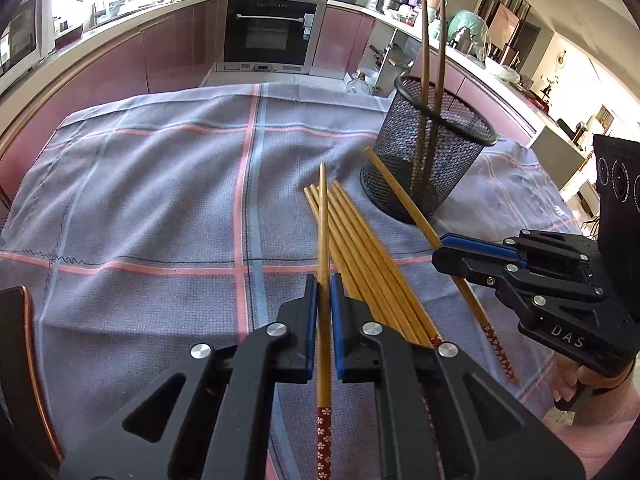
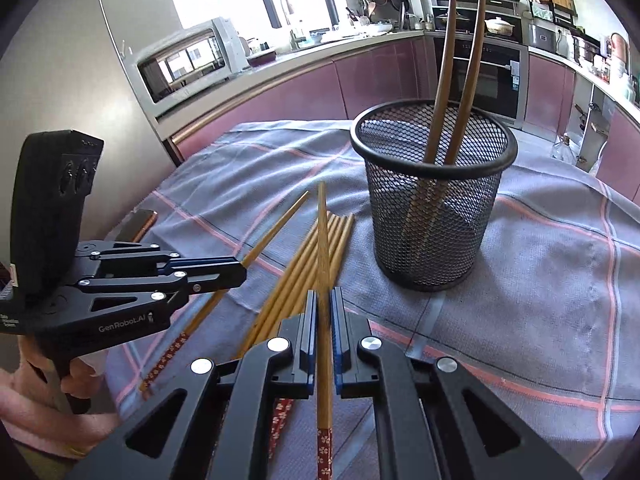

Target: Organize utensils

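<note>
both sets of fingers are clamped down, each on a single chopstick. from the left wrist camera i see my left gripper [image 1: 324, 292] pinching a light bamboo chopstick [image 1: 323, 240] between its blue pads; the stick runs straight ahead between the fingers, its tip pointing away over the cloth and its red flowered end toward the camera. just right of it a bundle of loose chopsticks [image 1: 372, 256] lies on the grey checked tablecloth [image 1: 160, 184], fanned slightly, tips toward the black mesh holder [image 1: 432, 152]. the holder stands upright on the cloth, near the tips of the bundle, and two dark brown chopsticks [image 1: 432, 52] stand in it, leaning against the rim. at the right edge i see my right gripper [image 1: 444, 250] side on, closed on another bamboo chopstick [image 1: 400, 196] that slants past the foot of the holder.

from the right wrist camera my right gripper [image 2: 325, 300] has its pads tight on its chopstick [image 2: 323, 248], which points ahead and is tilted up off the pile. the loose chopsticks [image 2: 320, 252] lie under and beside it on the tablecloth [image 2: 540, 272]. the mesh holder [image 2: 434, 208] stands ahead to the right, the two dark chopsticks [image 2: 460, 60] crossing low inside it. at the left my left gripper [image 2: 240, 270] is shut on its own chopstick [image 2: 280, 220], a hand [image 2: 60, 376] wrapped around the handle below.
</note>
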Action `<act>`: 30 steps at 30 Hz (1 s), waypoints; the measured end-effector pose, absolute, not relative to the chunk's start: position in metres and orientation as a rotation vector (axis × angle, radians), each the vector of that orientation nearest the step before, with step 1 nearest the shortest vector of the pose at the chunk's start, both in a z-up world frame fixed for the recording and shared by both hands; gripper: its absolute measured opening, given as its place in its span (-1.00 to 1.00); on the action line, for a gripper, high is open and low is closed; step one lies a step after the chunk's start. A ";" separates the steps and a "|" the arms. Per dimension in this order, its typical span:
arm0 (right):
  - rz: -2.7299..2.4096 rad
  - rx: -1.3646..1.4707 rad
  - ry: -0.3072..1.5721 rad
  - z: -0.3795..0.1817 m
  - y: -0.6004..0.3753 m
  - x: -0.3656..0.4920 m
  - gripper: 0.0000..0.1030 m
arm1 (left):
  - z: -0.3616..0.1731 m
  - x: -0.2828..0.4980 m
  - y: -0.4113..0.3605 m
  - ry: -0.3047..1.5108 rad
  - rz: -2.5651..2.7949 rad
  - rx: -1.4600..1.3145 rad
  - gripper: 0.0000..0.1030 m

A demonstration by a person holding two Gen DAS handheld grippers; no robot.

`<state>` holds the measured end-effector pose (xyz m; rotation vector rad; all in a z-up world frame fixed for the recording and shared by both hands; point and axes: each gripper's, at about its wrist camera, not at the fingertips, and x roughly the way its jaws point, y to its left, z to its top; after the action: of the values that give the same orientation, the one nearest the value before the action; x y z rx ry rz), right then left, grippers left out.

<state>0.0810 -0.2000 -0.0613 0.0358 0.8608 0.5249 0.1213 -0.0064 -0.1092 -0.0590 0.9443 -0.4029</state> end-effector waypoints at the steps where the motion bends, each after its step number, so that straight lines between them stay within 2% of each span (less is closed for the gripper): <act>1: 0.534 0.042 0.852 -0.058 -0.200 0.079 -0.89 | -0.106 0.120 -0.006 0.935 -0.408 -0.066 -0.86; 14: 0.570 0.111 0.709 -0.013 -0.214 0.065 -0.89 | -0.061 0.101 0.004 0.839 -0.497 -0.144 -0.86; 30: 0.549 0.121 0.594 0.015 -0.231 0.060 -0.89 | -0.019 0.093 0.000 0.730 -0.531 -0.155 -0.86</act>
<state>0.0603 -0.2310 0.0154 0.1212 0.5944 0.5486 0.0927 -0.0001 -0.0188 -0.1547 0.7296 -0.5307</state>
